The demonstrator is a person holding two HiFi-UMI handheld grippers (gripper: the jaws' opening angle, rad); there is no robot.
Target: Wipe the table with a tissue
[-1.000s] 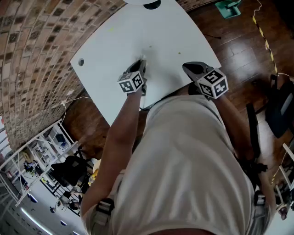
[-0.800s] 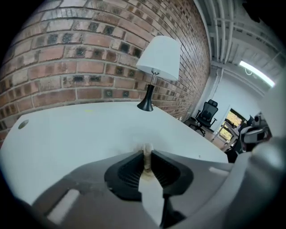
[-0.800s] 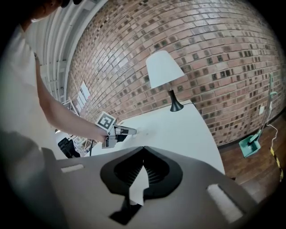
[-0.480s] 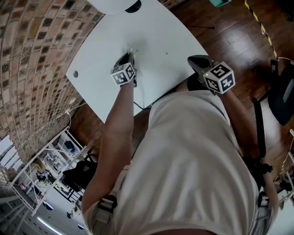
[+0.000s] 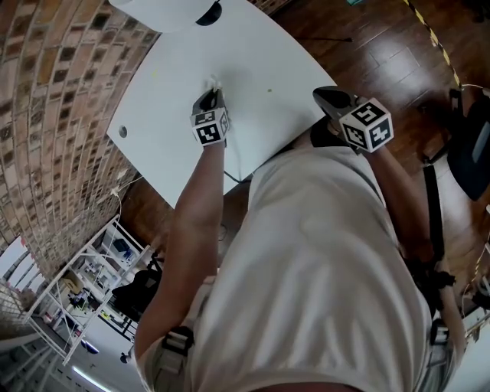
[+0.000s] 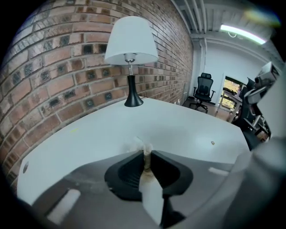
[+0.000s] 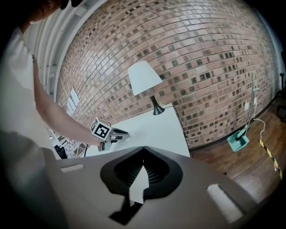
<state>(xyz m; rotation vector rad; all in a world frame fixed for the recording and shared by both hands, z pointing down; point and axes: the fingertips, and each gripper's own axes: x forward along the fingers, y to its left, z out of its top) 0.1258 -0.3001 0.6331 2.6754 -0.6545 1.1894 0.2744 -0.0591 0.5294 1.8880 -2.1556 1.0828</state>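
On the white table (image 5: pixel 253 53), my left gripper (image 5: pixel 210 93) points down at the surface with a crumpled white tissue (image 5: pixel 212 82) at its tips. The left gripper view shows the tissue (image 6: pixel 142 146) pinched between the closing jaws of that gripper (image 6: pixel 146 154), resting on the table (image 6: pixel 187 129). Over the table's near right edge my right gripper (image 5: pixel 320 93) hovers. Its jaws (image 7: pixel 143 148) meet with nothing between them. From the right gripper view, the left gripper (image 7: pixel 121 133) shows on the table (image 7: pixel 152 125).
A white-shaded lamp (image 5: pixel 164 9) on a black stem (image 6: pixel 132 94) stands at the table's far end by the brick wall. The table has a cable hole (image 5: pixel 122 132) near its left edge and a small speck (image 5: pixel 269 91). Wooden floor and a teal dustpan (image 7: pixel 239 138) lie to the right.
My left gripper has slid the tissue along the table towards the lamp end. The right gripper has drifted towards the table's right edge.
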